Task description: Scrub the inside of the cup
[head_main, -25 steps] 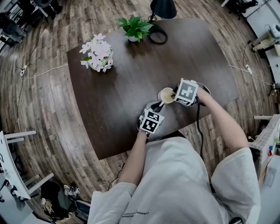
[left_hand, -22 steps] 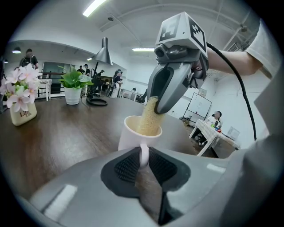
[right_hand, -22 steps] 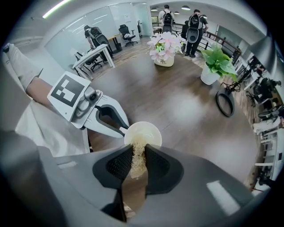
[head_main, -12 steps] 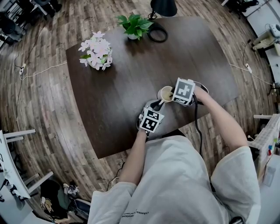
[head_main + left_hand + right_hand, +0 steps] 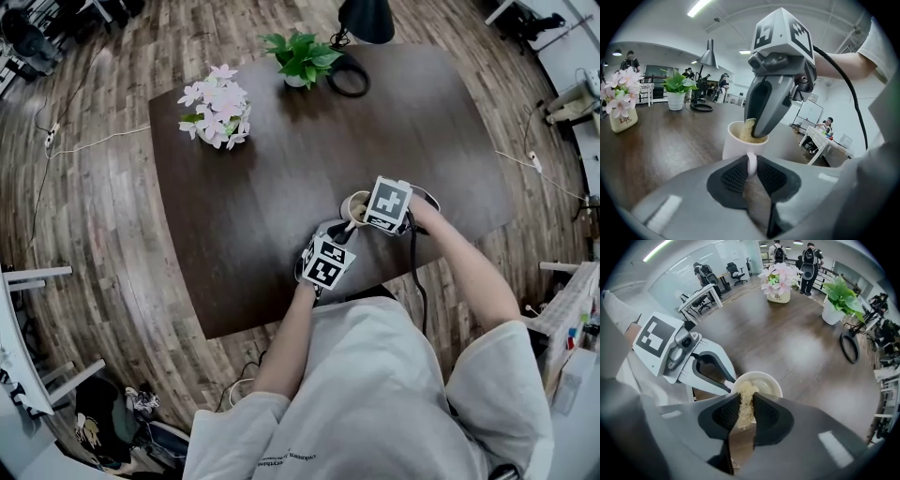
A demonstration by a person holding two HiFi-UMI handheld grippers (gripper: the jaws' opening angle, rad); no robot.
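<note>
White cup, handle pinched in left tongs; right tongs clamp scrubber. I should swirl firmly inside.

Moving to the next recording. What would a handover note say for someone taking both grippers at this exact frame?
Left gripper: shut on the cup by its handle, holding it upright on the table near the person's edge.
Right gripper: shut on the scrubber, whose end is down inside the cup.
Done: cup is held and the scrubber is in it. How much has been scrubbed cannot be told.
Left: probably work the scrubber around the inner wall and bottom, then lift it out.
</note>
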